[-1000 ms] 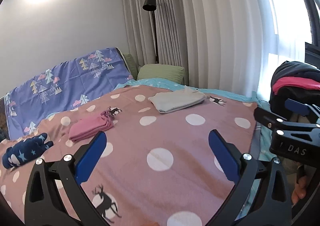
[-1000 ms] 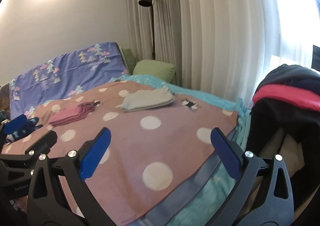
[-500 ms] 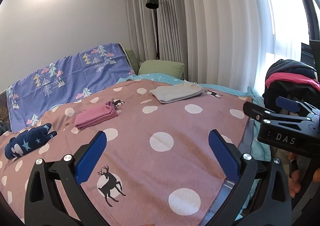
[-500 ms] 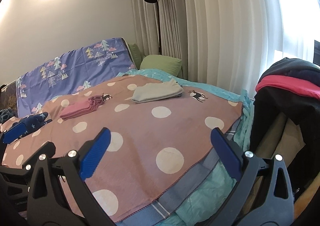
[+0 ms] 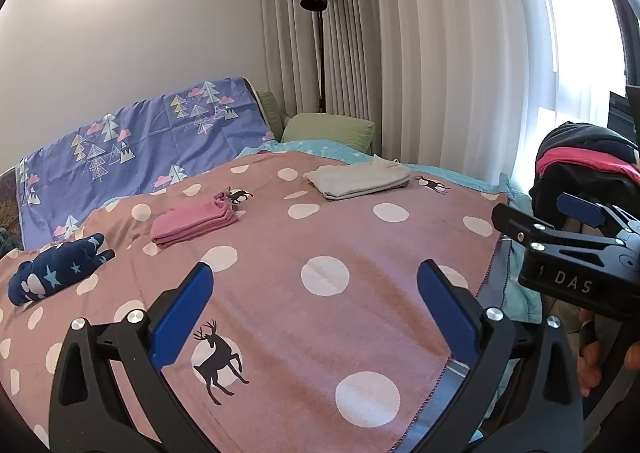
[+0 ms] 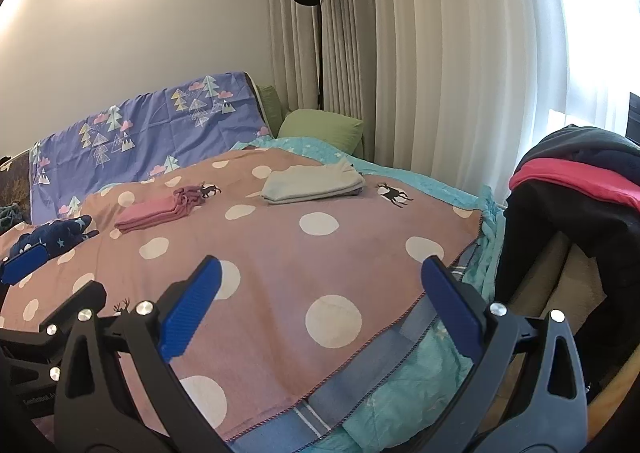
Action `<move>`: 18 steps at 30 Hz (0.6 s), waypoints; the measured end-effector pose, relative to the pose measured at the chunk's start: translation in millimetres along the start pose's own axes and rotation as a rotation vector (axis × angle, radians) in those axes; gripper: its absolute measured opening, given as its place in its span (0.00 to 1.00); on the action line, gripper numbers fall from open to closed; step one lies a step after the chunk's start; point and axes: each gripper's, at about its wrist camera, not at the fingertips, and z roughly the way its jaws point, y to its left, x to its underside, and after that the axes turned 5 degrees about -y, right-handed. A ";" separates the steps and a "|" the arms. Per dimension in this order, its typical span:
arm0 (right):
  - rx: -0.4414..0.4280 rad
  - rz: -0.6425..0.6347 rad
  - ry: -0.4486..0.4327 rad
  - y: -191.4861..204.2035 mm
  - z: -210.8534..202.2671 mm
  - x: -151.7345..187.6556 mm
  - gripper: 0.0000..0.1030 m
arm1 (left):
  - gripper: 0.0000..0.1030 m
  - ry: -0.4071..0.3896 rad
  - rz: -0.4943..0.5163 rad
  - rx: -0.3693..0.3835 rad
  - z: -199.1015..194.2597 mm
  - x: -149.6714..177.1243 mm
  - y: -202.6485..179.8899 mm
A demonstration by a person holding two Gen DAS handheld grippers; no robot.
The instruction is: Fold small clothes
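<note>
Two open claws hover near the folded pink garment.

On the pink dotted blanket I see folded grey cloth at one o'clock, folded pink cloth at eleven, navy starred garment at nine.

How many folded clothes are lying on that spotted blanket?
3: a grey one far right, a pink one in the middle, a navy starred one at left. The dark heap beside the bed may hide more.
</note>
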 end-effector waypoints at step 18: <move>0.009 -0.038 -0.003 6.2 2.8 1.0 0.98 | 0.99 0.011 -0.016 -0.003 1.3 2.7 4.7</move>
